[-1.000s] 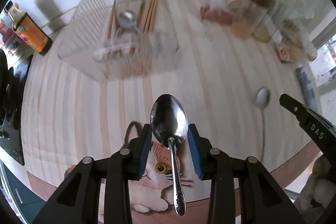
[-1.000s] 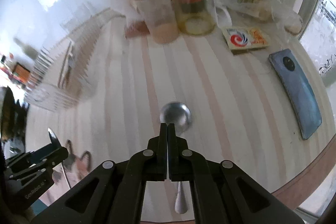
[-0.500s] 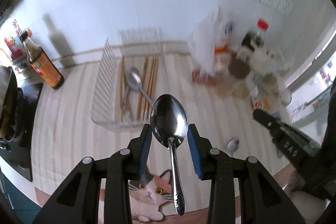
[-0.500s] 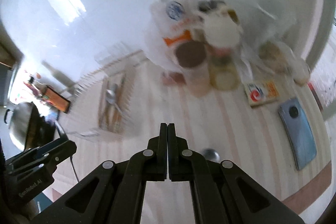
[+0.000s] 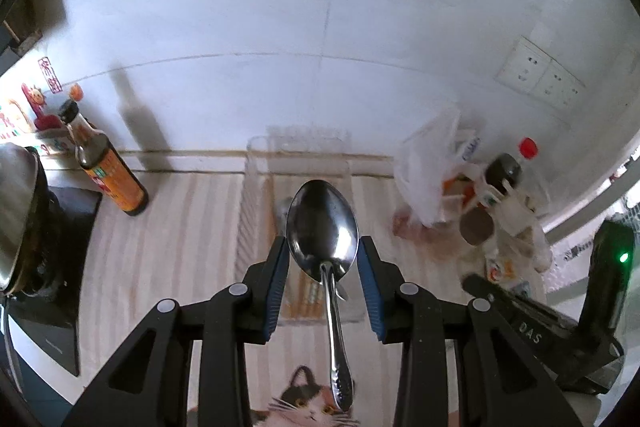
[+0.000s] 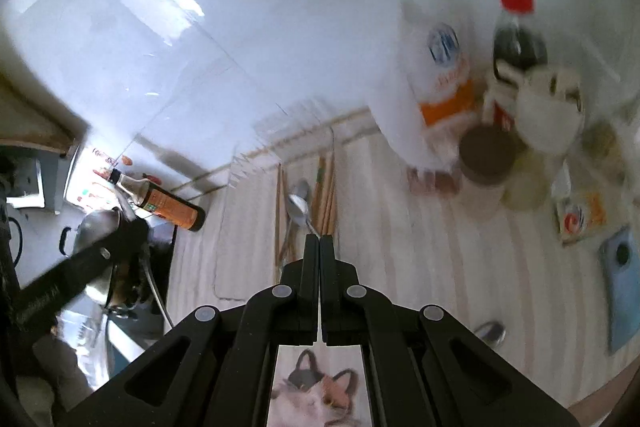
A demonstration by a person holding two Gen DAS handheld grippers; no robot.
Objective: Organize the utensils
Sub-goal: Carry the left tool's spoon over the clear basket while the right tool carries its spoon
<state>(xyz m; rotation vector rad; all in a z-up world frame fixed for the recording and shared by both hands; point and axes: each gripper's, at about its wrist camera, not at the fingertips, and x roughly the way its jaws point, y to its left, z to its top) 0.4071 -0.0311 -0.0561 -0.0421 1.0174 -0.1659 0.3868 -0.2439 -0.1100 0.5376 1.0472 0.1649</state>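
Note:
My left gripper [image 5: 322,259] is shut on a metal spoon [image 5: 323,227], bowl forward and handle hanging back, held high above the counter. Below it stands a clear wire-sided utensil tray [image 5: 256,195], which in the right wrist view [image 6: 224,227] holds wooden chopsticks [image 6: 326,195] and a spoon [image 6: 300,203]. My right gripper [image 6: 320,241] is shut and empty, raised above the counter. Another spoon [image 6: 490,333] lies on the counter at the lower right. The right gripper also shows in the left wrist view [image 5: 520,311].
A soy sauce bottle [image 5: 104,167] stands at the left by a stove with a pot [image 5: 16,211]. Jars, bottles and bags [image 6: 484,155] crowd the back right. A phone [image 6: 620,279] lies at the right. A cat-print mat [image 5: 304,407] lies at the front edge.
Both grippers have risen and tilted up, so the counter has dropped lower in view. The left one still holds the spoon; the right stays shut and empty.

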